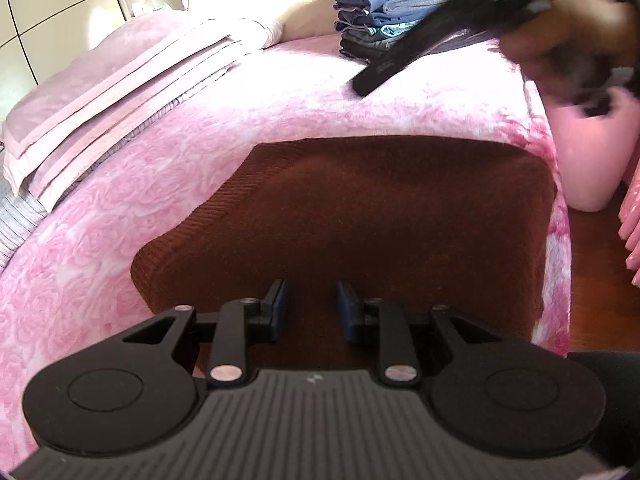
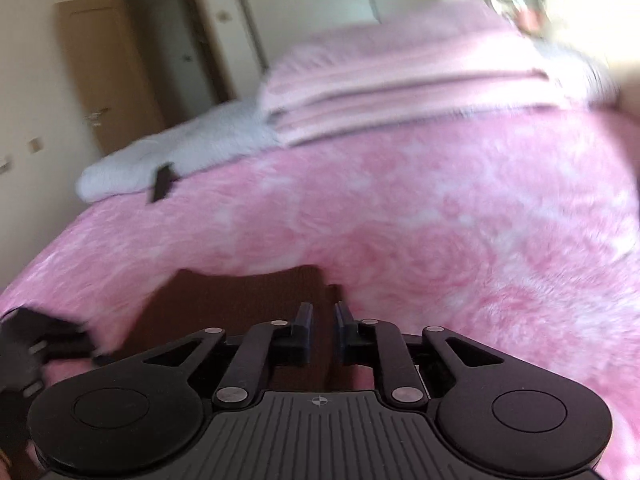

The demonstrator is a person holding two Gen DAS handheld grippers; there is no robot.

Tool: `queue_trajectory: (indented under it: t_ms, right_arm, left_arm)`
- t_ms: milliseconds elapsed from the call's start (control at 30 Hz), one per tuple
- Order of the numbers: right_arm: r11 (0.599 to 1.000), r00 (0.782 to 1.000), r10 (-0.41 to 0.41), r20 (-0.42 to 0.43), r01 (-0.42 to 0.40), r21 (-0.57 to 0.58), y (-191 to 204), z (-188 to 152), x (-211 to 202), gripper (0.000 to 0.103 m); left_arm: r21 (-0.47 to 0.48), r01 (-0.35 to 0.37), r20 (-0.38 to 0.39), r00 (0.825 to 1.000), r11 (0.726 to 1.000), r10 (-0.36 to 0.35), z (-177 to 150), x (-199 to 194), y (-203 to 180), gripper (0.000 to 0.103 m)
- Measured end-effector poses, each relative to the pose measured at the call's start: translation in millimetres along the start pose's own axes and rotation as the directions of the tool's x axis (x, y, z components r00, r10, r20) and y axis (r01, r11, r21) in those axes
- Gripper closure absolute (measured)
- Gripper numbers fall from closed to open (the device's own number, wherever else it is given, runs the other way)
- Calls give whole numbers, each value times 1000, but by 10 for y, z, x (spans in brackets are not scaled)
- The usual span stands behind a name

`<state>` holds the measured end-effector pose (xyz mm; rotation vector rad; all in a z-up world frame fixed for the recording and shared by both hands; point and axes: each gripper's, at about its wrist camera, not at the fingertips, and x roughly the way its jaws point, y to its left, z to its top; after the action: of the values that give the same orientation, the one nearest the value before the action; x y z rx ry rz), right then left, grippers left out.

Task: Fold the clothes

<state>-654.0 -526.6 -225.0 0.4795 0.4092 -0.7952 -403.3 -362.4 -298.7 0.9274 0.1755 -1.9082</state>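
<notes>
Now brown garment (image 1: 360,208) beneath left gripper (image 1: 310,304), fingers spread, gripping nothing.

From your left wrist view, the folded garment (image 1: 360,220) lies flat on the bed cover (image 1: 120,240) at dead centre, just ahead of your left gripper (image 1: 310,304). At ten o'clock a pile of folded bedding (image 1: 120,92) rests on the cover. At one o'clock stands a stack of folded clothes (image 1: 384,4), with your right gripper (image 1: 380,72) reaching in before it from two o'clock. At three o'clock, off the bed's edge, lies the floor (image 1: 592,280).
</notes>
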Motion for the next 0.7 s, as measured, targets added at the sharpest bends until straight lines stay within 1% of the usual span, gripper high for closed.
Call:
queue_trajectory:
  t_ms: [67, 133, 167, 200, 233, 300, 367, 400, 433, 467, 533, 600, 633, 667, 700]
  right_arm:
    - [995, 999, 36, -3, -36, -91, 266, -170, -325, 73]
    - [971, 999, 33, -19, -37, -236, 583, -423, -540, 39]
    - [946, 1000, 21, -23, -28, -324, 744, -569, -631, 35]
    - [902, 1000, 0, -21, -9, -431, 912, -751, -702, 35]
    - [860, 999, -24, -21, 10, -511, 1029, -895, -732, 35]
    - [775, 995, -89, -46, 41, -631, 1186, -1137, -639, 35]
    - [700, 986, -151, -77, 52, -712, 1247, -1305, -469, 35]
    - [675, 984, -165, -68, 62, -735, 1255, -1353, -407, 36]
    - [653, 982, -177, -60, 71, -754, 1257, -1393, -348, 45]
    - [649, 981, -183, -60, 74, -757, 1239, -1397, -302, 52]
    - [657, 978, -192, -75, 72, -750, 1209, -1343, -260, 85]
    - [665, 976, -197, -91, 65, -744, 1182, -1271, -248, 89]
    - [632, 974, -214, -79, 76, -771, 1195, -1261, -275, 89]
    - [541, 967, -254, -32, 114, -833, 1247, -1277, -325, 90]
    - [421, 956, -290, 38, 164, -892, 1312, -1310, -371, 90]
  left_arm:
    - [-18, -9, -14, 1000, 1000, 9, 20, 15, 3, 80]
    - [-21, -21, -26, 999, 1000, 20, 39, 17, -6, 80]
    - [-18, -26, -32, 999, 1000, 26, 50, 18, -18, 80]
    - [-21, -26, -31, 999, 999, 25, 65, 3, -17, 80]
    - [-27, -24, -29, 999, 999, 24, 81, -18, -10, 80]
    - [-52, -5, 1, 1000, 999, 5, 108, -153, 23, 79]
    - [-67, 6, 48, 999, 998, -3, 119, -354, 59, 77]
    - [-70, 11, 65, 998, 998, -6, 114, -449, 77, 76]
    - [-71, 16, 72, 997, 997, -10, 97, -521, 90, 74]
    - [-67, 22, 68, 998, 997, -17, 75, -563, 96, 74]
    - [-59, 40, 46, 998, 997, -37, 16, -602, 103, 73]
    - [-48, 43, 17, 999, 998, -42, -61, -571, 85, 73]
    - [-48, 47, 15, 999, 998, -46, -77, -551, 75, 73]
    - [-50, 52, 18, 999, 997, -51, -86, -529, 66, 73]
    - [-52, 56, 21, 998, 997, -55, -96, -508, 56, 73]
